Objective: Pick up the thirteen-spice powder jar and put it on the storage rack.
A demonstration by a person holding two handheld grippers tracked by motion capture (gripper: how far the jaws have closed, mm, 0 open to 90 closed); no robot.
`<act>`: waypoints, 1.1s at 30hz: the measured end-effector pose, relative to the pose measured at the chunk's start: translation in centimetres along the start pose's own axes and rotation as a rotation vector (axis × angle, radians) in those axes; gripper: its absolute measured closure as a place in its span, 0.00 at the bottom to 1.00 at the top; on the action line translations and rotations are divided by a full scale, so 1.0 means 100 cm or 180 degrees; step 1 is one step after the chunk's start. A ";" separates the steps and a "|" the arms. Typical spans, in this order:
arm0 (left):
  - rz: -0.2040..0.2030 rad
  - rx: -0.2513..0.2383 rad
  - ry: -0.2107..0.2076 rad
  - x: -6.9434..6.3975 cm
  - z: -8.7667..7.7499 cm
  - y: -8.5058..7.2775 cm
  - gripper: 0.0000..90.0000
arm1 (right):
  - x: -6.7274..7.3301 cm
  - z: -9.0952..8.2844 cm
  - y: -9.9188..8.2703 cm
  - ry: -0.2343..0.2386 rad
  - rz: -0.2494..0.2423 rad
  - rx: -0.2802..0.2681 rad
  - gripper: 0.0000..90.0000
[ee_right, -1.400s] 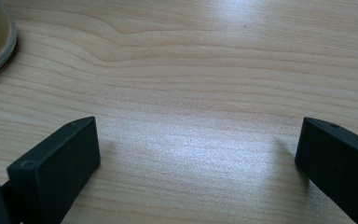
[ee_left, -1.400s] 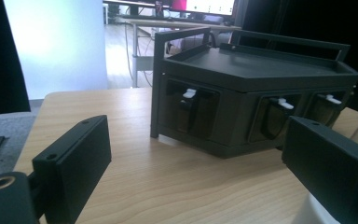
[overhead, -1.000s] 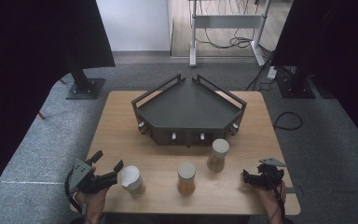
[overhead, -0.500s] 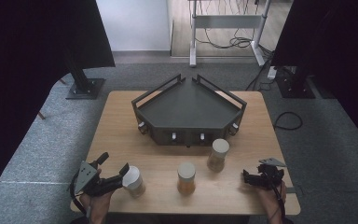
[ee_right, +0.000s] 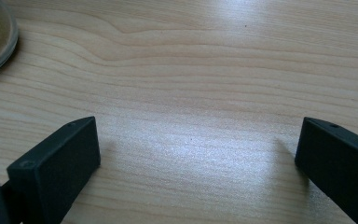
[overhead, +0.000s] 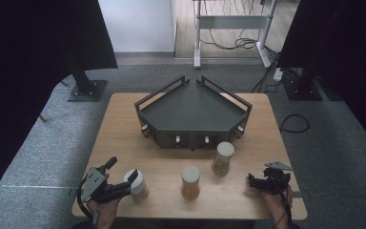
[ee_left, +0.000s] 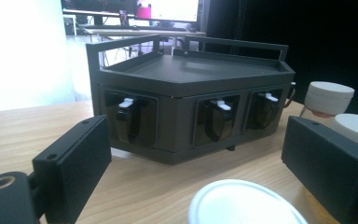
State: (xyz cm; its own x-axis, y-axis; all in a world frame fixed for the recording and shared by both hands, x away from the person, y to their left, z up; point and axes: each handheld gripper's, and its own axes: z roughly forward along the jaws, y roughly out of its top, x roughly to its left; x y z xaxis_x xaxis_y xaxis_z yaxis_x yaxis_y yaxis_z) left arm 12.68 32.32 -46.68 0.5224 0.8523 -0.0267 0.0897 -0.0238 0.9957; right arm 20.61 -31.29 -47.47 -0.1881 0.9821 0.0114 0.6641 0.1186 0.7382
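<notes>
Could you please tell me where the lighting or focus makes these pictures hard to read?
High view: dim, with black curtains swallowing both upper corners. Left gripper view: a blown-out white area at upper left, and the nearest jar lid is blurred between the left tongs. Right gripper view: a glare patch on the table between the right tongs.

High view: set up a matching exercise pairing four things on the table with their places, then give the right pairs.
Things:
1. left jar
2. middle jar
3. right jar
4. dark tray

Places:
A. nearest the tray's front right corner
B. at the far middle of the table
C. between the open jaws of the left gripper
D. alone at the near edge, between the other two jars

Pairs: 1-C, 2-D, 3-A, 4-B
</notes>
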 end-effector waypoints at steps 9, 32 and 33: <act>0.0055 0.0003 -0.0061 -0.008 0.004 0.001 0.09 | 0.000 0.000 0.000 0.0000 0.0000 0.0000 0.00; 0.0069 0.0108 -0.0009 -0.019 0.005 -0.016 0.09 | 0.000 0.000 0.000 0.0001 0.0000 0.0000 0.00; 0.0077 0.0116 -0.0004 -0.019 0.005 -0.017 0.09 | 0.000 0.000 0.000 0.0001 0.0000 -0.0001 0.00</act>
State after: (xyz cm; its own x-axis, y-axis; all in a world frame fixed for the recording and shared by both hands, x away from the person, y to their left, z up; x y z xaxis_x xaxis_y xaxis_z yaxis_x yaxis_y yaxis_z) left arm 11.97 30.48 -48.34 0.5259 0.8505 -0.0027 0.1078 -0.0635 0.9921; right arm 20.60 -31.30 -47.47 -0.1883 0.9820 0.0114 0.6639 0.1187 0.7384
